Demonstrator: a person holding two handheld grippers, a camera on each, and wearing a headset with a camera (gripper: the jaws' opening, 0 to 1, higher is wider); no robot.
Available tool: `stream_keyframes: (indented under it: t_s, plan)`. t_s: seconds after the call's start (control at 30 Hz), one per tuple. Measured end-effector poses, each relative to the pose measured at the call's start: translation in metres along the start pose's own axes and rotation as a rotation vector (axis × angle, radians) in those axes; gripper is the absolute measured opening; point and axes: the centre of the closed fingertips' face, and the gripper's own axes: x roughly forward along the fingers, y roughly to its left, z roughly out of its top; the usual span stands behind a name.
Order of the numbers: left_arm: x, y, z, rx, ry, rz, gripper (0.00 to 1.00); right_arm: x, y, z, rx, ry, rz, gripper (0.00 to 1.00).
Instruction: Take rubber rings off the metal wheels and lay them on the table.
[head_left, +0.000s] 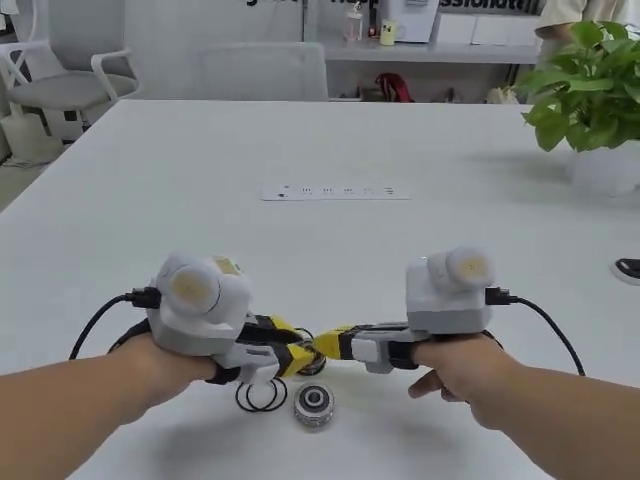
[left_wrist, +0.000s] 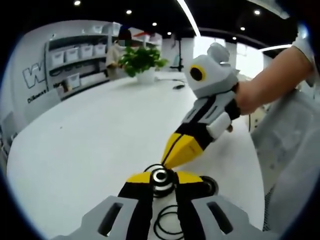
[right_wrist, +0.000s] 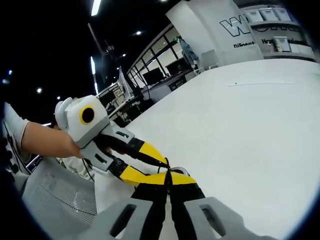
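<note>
My left gripper (left_wrist: 162, 176): jaws pinching metal wheel (left_wrist: 161, 179), held just above bench (head_left: 400, 250). Loose rubber rings (head_left: 262, 397) lie on bench below it, second wheel (head_left: 314, 403) just beside them. Right gripper (right_wrist: 170, 177): jaws pressed together at held wheel's rim; can't tell if ring is caught. I judge this peeling step; next move needs sideways pull, then laying ring down. Wall lettering (right_wrist: 229, 24): big "W" legible, rest blurred.

We see one silvery metal wheel (left_wrist: 161, 177) gripped between yellow jaws; a second wheel (head_left: 313, 403) lies flat on the table (head_left: 330, 240); thin black rubber rings (head_left: 262, 397) overlap just beside it.
</note>
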Motion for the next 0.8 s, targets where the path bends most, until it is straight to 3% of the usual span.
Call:
stream_keyframes:
  t_s: [0.17,0.4,0.53,0.8]
  plan:
    - [-0.011,-0.002,0.010,0.017,-0.042,-0.002,0.21,-0.001,0.001,0.004,0.017,-0.018,0.008,0.00]
    - [-0.030,-0.005,0.015,0.017,-0.079,-0.016,0.26,-0.001,0.010,0.009,0.031,-0.035,0.041,0.00]
    - [-0.042,-0.005,0.019,-0.013,-0.116,-0.023,0.30,0.001,0.016,0.012,0.045,-0.047,0.062,0.00]
    - [-0.064,-0.008,0.016,-0.032,-0.145,-0.025,0.44,0.007,0.031,0.014,0.053,-0.050,0.107,0.00]
